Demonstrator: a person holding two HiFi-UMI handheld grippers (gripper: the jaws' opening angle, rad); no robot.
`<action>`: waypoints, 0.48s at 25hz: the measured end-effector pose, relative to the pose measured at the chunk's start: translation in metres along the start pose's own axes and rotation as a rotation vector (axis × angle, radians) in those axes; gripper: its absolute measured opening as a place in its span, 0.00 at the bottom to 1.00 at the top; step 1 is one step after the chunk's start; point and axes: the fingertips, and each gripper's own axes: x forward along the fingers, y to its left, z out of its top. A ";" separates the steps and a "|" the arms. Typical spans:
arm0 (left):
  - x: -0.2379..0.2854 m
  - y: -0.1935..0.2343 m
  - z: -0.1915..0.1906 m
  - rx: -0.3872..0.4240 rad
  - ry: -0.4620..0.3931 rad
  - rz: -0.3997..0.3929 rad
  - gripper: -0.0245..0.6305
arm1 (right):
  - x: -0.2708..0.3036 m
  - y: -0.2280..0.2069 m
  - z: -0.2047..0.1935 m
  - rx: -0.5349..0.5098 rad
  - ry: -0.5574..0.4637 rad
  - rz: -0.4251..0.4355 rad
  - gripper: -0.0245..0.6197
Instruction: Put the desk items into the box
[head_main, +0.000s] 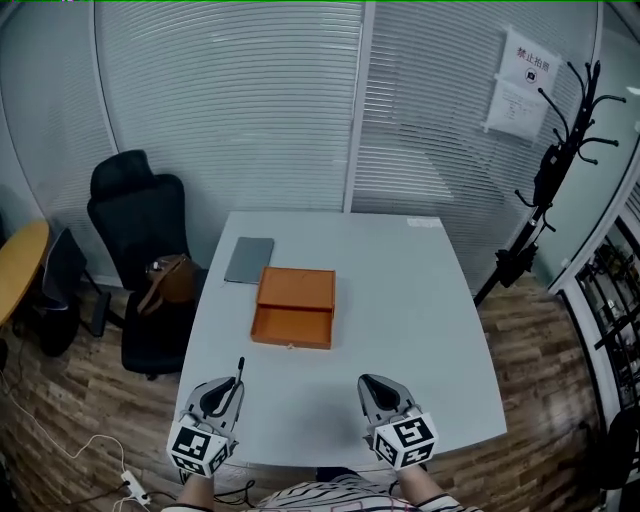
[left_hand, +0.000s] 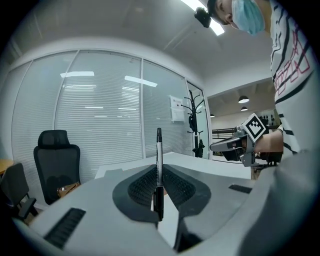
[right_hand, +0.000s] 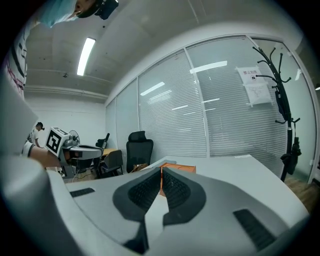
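- The left gripper (head_main: 226, 388) sits at the lower left of the head view, over the near edge of the white table (head_main: 420, 300).
- Its jaws are nearly closed and clamp a black pen (left_hand: 159, 165), which stands upright between the ribbed pads, with its tip above the jaws.
- The right gripper (head_main: 374, 386) sits at the lower centre-right of the head view, also at the table's near edge and well apart from the left one.
- Its jaws are pressed together with nothing between them.
- An orange box (head_main: 293, 307) lies open at the centre of the head view, on the table beyond both grippers.
- A flat grey item (head_main: 249, 259) lies just beside the box's upper left corner; I cannot tell what it is.
- A black office chair (head_main: 135, 215) stands at the left of the table, with a brown bag (head_main: 170, 280) on its seat.
- A black coat stand (head_main: 560, 160) is at the upper right, against the blinds.
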 end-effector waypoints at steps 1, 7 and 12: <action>0.009 0.004 0.001 0.008 0.003 -0.001 0.12 | 0.005 -0.005 0.000 0.002 0.003 -0.002 0.08; 0.065 0.020 0.006 0.068 0.022 -0.021 0.12 | 0.030 -0.038 0.000 0.026 0.004 -0.027 0.08; 0.110 0.028 0.002 0.119 0.049 -0.040 0.12 | 0.044 -0.058 -0.004 0.041 0.016 -0.035 0.08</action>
